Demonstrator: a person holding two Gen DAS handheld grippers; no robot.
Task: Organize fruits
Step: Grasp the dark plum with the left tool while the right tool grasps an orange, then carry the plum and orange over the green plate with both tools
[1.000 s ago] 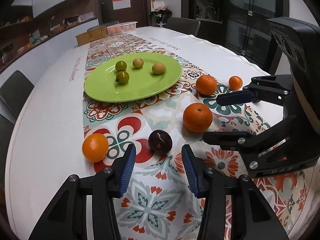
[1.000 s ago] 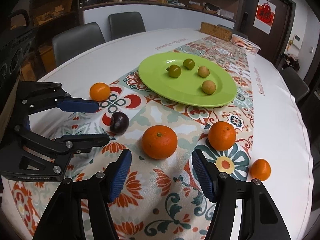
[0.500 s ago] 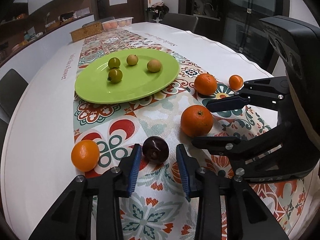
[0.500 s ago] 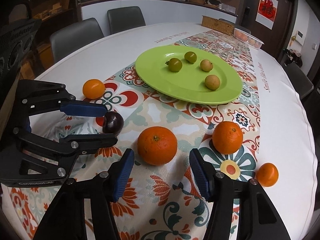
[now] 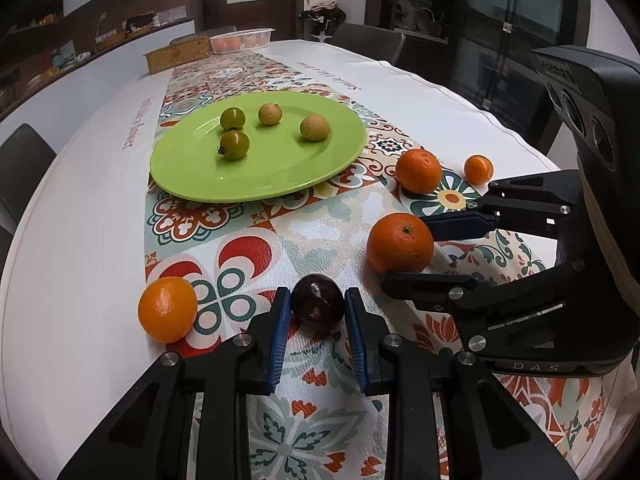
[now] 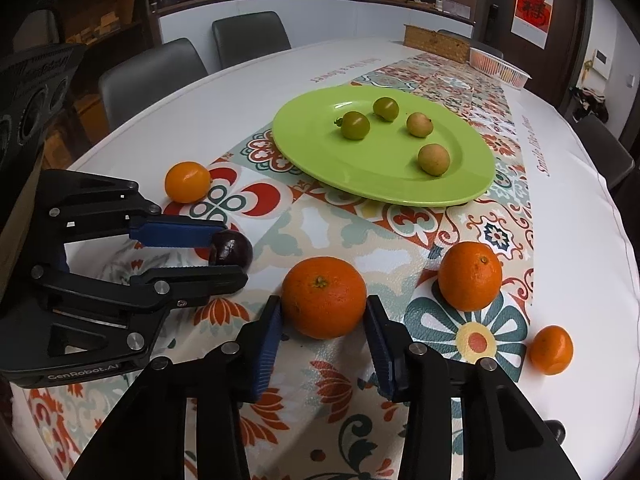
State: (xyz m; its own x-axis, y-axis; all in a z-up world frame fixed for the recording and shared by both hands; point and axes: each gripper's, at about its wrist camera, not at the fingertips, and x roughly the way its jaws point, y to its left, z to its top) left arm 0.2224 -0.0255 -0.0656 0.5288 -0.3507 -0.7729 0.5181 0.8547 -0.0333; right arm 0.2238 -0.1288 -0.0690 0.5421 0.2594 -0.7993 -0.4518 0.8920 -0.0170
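A dark purple plum (image 5: 318,304) sits on the patterned runner, and my left gripper (image 5: 316,320) is shut on it with both blue pads against its sides; the plum also shows in the right wrist view (image 6: 234,248). My right gripper (image 6: 322,320) stands around a large orange (image 6: 324,297), its pads at or nearly at the orange's sides. The same orange shows in the left wrist view (image 5: 400,243). A green plate (image 5: 200,184) holds several small green and yellowish fruits.
Other oranges lie on the runner: one at the left (image 5: 167,309), one at the right (image 6: 470,276) and a small one near the table edge (image 6: 551,349). A wicker box (image 5: 178,54) and a white basket (image 5: 242,39) stand at the far end. Chairs surround the table.
My left gripper moved forward and closed on the plum. My right gripper moved forward around the large orange and narrowed.
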